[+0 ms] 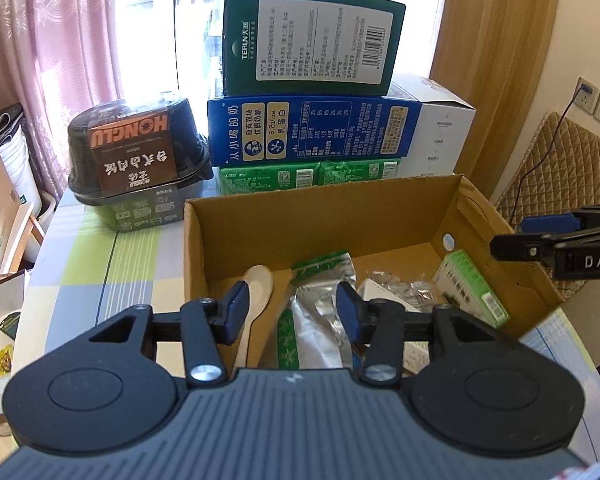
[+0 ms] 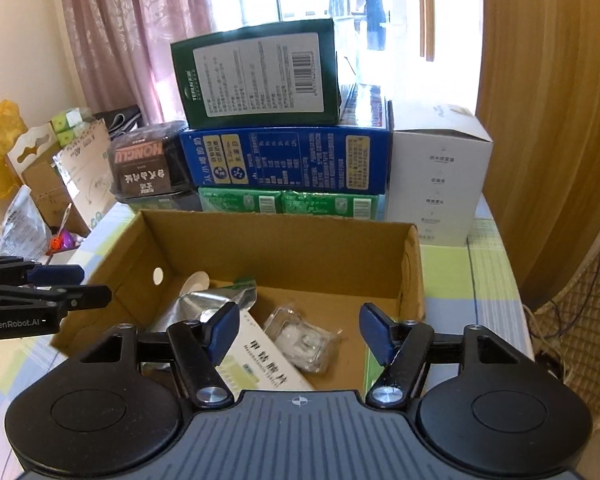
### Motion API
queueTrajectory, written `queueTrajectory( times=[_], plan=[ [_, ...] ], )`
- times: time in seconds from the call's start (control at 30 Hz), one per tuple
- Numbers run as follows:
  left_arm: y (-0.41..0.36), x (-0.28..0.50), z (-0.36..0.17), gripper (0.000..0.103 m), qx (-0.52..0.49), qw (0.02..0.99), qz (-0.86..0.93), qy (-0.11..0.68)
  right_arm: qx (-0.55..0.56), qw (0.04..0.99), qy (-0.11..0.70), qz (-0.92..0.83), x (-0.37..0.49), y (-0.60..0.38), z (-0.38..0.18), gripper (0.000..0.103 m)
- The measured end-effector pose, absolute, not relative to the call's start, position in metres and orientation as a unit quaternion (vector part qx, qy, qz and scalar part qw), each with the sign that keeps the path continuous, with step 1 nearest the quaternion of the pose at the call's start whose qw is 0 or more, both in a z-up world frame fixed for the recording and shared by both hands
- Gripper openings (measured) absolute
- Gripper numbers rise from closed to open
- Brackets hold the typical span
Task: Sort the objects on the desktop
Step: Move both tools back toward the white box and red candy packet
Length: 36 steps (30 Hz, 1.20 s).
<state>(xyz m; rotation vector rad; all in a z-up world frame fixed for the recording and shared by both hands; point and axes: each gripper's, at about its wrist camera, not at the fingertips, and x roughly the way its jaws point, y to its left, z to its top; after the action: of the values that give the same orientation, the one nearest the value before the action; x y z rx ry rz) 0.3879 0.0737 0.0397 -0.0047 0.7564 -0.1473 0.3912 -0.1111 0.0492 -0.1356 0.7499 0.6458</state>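
An open cardboard box [image 1: 192,240] [image 2: 412,272] stands on the checked tablecloth. Inside it lie a pale spoon [image 1: 256,292] [image 2: 198,280], a silver foil pouch with green print [image 1: 316,292] [image 2: 204,308], a crinkled clear plastic packet [image 1: 396,284] [image 2: 304,340] and a green-and-white medicine box [image 1: 472,292] [image 2: 260,356]. My left gripper [image 1: 294,308] hovers open over the box's near left part, the pouch lying loose beneath the gap. My right gripper [image 2: 300,330] is open above the medicine box and packet, gripping nothing. Each gripper shows at the edge of the other's view.
Behind the box rises a stack: a dark green carton [image 1: 312,40] on a blue milk carton [image 1: 312,132] on green tissue packs [image 1: 268,178]. A white box [image 1: 444,136] stands to its right, a black food bowl [image 1: 140,152] to its left. A quilted chair [image 1: 560,168] is at right.
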Motion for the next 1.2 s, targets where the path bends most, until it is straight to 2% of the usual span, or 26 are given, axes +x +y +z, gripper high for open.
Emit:
queueTrajectory(
  times=[0.23,0.43,0.53,0.73,1.03,1.2],
  plan=[
    [0.076,0.343,0.056,0.055,-0.018,0.928,-0.069,0.365,-0.064,0.878,0.354,0.315,0.341,-0.131,0.065,0.087],
    [0.072,0.293,0.067,0.069,-0.025,0.927,-0.074,0.366,-0.062,0.872,0.361,0.324,0.291,-0.149,0.065,0.096],
    [0.069,0.267,0.069,0.079,-0.033,0.927,-0.069,0.368,-0.061,0.867,0.371,0.328,0.266,-0.158,0.059,0.099],
    [0.059,0.218,0.066,0.090,-0.028,0.925,-0.062,0.374,-0.047,0.855,0.398,0.329,0.224,-0.177,0.041,0.101],
    [0.049,0.164,0.052,0.100,-0.021,0.923,-0.036,0.383,-0.032,0.849,0.419,0.321,0.183,-0.203,0.026,0.101],
    [0.044,0.146,0.042,0.101,-0.019,0.921,-0.027,0.388,-0.041,0.849,0.417,0.322,0.167,-0.207,0.023,0.101]
  ],
)
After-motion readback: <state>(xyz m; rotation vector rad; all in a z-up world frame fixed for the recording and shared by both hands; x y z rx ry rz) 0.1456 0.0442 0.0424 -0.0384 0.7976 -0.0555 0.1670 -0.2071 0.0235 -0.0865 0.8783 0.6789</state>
